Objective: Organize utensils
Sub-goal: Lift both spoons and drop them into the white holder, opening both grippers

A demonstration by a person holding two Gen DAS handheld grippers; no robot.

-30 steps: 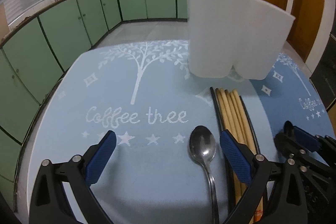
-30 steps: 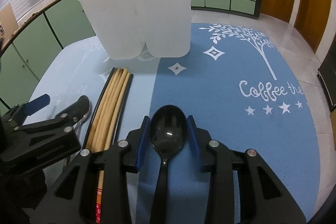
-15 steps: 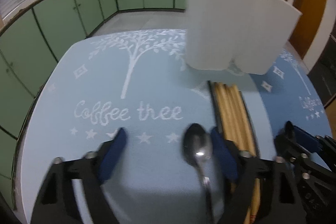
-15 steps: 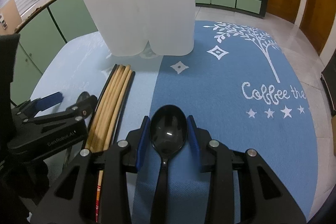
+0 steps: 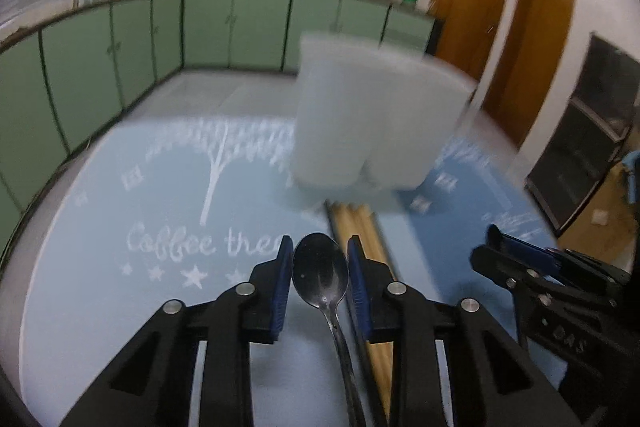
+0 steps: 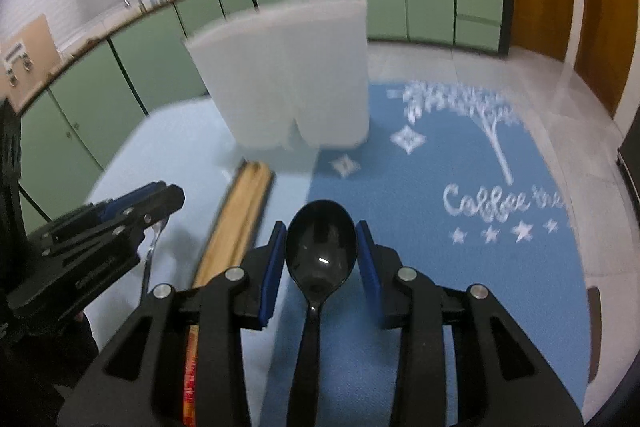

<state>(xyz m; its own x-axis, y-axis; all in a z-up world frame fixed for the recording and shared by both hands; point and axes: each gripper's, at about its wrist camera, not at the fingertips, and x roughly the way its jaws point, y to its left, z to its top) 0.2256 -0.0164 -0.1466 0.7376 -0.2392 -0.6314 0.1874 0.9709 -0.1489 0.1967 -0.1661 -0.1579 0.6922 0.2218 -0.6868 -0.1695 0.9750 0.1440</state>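
Observation:
My left gripper (image 5: 320,267) is shut on a metal spoon (image 5: 320,277), bowl forward, lifted above the mat. My right gripper (image 6: 321,247) is shut on a black plastic spoon (image 6: 321,247), also raised. A white two-lobed utensil holder (image 5: 368,115) stands upright at the back of the table; it also shows in the right wrist view (image 6: 292,75). A bundle of wooden and black chopsticks (image 5: 360,227) lies on the mat between the grippers, also seen in the right wrist view (image 6: 240,219). Each gripper shows at the edge of the other's view.
A blue placemat (image 6: 460,267) with "Coffee tree" print and a lighter blue one (image 5: 140,211) cover the round table. Green kitchen cabinets (image 5: 120,39) and wooden doors (image 5: 472,3) lie beyond the table edge.
My left gripper closed on the metal spoon and lifted it off the mat. My right gripper rose with the black spoon. Both views are blurred from motion.

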